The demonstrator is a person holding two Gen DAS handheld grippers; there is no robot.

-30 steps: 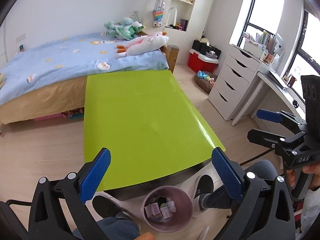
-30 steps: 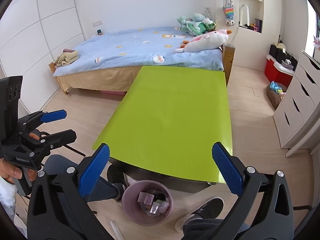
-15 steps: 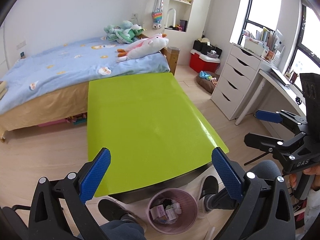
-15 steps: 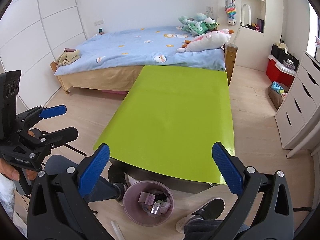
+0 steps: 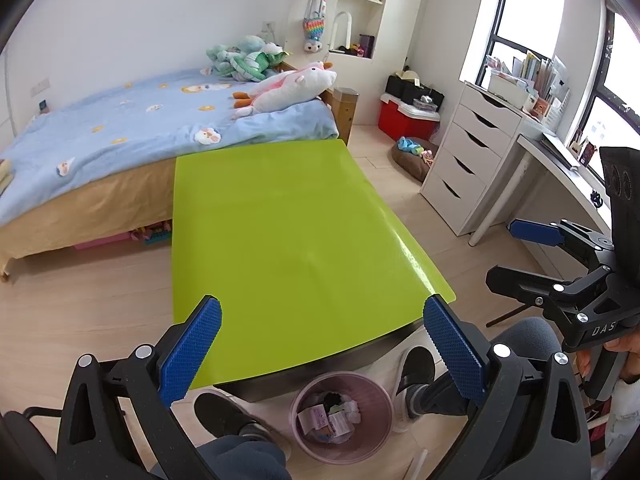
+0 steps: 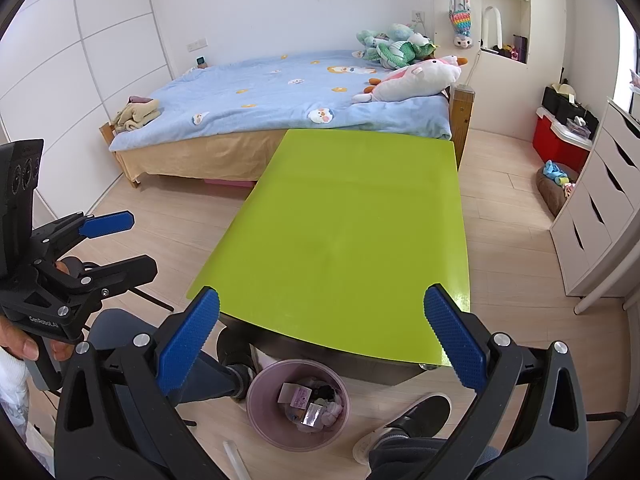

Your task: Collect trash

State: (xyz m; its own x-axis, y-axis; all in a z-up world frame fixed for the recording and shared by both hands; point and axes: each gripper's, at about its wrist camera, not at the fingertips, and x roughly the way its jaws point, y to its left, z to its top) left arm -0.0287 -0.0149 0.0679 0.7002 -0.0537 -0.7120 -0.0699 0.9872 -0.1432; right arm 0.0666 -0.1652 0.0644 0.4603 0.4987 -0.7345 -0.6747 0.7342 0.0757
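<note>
While both grippers hung above the green table (image 5: pixel 288 232), the left gripper (image 5: pixel 320 344) gaped wide, empty; the right gripper (image 6: pixel 320 340) likewise (nothing held); the trash sat in the pink bin (image 6: pixel 262 404) underneath.

"DAS" on the right gripper (image 5: pixel 516 256); "GenRobot.AI" on the left gripper (image 6: pixel 120 246)
</note>
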